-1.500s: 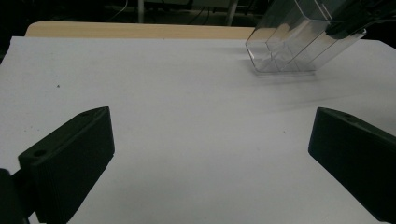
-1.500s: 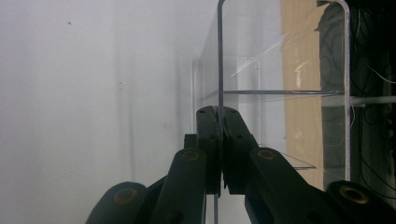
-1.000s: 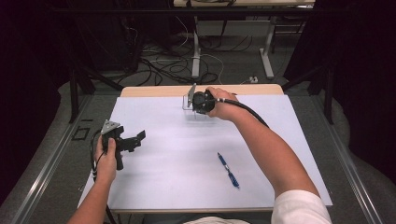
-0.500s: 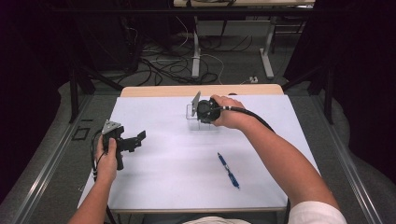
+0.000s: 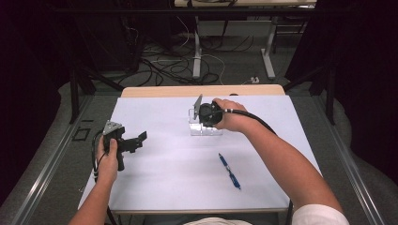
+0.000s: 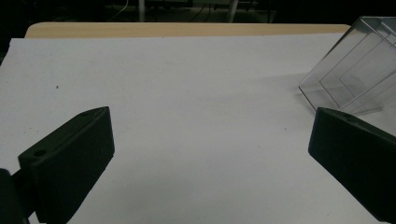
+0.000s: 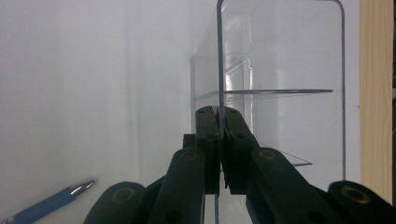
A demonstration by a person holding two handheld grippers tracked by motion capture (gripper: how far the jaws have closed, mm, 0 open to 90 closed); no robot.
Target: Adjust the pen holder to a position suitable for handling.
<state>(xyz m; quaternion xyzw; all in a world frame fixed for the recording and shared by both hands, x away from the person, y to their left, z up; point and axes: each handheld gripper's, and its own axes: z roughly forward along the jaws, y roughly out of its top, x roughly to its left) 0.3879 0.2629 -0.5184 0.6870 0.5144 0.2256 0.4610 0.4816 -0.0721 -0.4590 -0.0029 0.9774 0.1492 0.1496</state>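
Observation:
A clear plastic box (image 5: 199, 129) with inner dividers rests tilted on the white sheet (image 5: 178, 173) near the far middle. My right gripper (image 5: 202, 114) is shut on one of its thin walls; in the right gripper view the jaws (image 7: 218, 116) pinch the wall's edge of the box (image 7: 280, 65). A blue pen (image 5: 229, 171) lies nearer the person, to the right of centre, and its tip end (image 7: 51, 203) appears at lower left. My left gripper (image 5: 136, 142) hovers at the left side, open with nothing between its jaws (image 6: 210, 126); the box (image 6: 355, 70) sits ahead to its right.
The white sheet covers most of a wooden table, whose bare strip (image 5: 202, 90) runs along the far edge. Cables (image 5: 178, 65) and table legs stand on the floor beyond. Dark curtains flank both sides.
My right gripper has drawn the clear box from near the far edge a little toward the person. The left gripper has stayed put.

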